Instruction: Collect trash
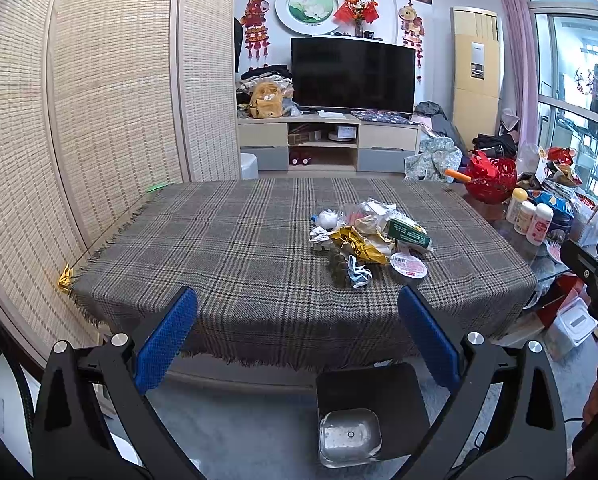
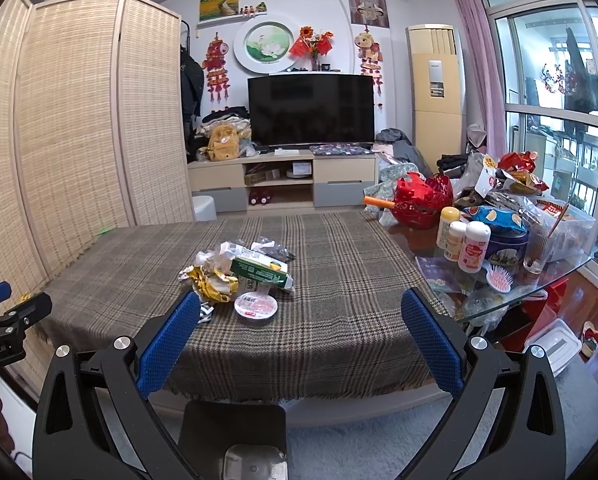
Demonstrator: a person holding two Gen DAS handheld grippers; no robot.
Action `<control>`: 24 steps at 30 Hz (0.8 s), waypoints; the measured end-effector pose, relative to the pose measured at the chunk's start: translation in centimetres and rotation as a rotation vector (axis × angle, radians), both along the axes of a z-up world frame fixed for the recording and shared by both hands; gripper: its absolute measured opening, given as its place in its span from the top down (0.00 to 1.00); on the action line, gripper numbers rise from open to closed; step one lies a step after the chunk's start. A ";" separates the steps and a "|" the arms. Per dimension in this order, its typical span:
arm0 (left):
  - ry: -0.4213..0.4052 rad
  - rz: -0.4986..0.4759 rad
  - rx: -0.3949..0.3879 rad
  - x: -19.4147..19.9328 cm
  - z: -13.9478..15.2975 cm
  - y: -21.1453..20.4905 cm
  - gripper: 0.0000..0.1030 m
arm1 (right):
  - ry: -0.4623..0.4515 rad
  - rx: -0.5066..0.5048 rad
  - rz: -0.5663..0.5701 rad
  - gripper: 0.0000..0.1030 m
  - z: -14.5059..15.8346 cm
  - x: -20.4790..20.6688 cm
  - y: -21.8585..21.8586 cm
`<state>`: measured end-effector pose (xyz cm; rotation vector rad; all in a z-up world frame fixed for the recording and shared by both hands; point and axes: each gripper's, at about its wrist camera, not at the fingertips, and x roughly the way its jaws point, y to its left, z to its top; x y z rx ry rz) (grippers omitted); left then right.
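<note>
Left claw [image 1: 297, 336] spread wide, nothing between the blue pads [image 1: 167, 340], held off the near edge of the surface [image 1: 219, 248], above the floor. Right claw [image 2: 300, 338] also spread wide and holding nothing, pads [image 2: 429, 344] over the near edge of the same plaid-covered surface [image 2: 339, 320].

Trash pile [image 1: 369, 236] sits right of centre on the plaid cloth, well apart from both claws. In the pile: green-white carton [image 1: 409, 232] lying on its side, crumpled gold wrapper [image 1: 357, 244] touching it, round plastic lid with red print [image 1: 408, 265] at the near right edge, crumpled white-blue wrapper [image 1: 358, 274] at the near side, clear and white plastic bits at the back. In the right wrist view the pile [image 2: 239, 270] lies left of centre, carton [image 2: 261, 270] on top, round lid [image 2: 255, 306] nearest the camera, gold wrapper [image 2: 211, 284] on the left.

Black bin [image 1: 369, 412] with a clear liner stands on the floor just below the near edge of the surface, between the left claw's fingers in view; also low in the right wrist view [image 2: 235, 436].

Glass side table [image 2: 539, 276] to the right carries 3 bottles [image 2: 473, 246], red basket [image 2: 423, 200], snack bags.
</note>
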<state>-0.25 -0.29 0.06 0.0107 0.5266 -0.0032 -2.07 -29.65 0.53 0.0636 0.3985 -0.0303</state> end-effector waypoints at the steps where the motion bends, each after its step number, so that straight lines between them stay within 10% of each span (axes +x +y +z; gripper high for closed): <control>1: -0.001 0.000 0.000 0.0 0.0 0.0 0.08 | 0.001 0.000 0.000 0.02 0.0 0.0 0.0; 24: 0.026 -0.004 -0.013 1.1 -0.6 0.3 0.08 | 0.039 0.024 0.012 0.02 -0.8 1.2 -0.3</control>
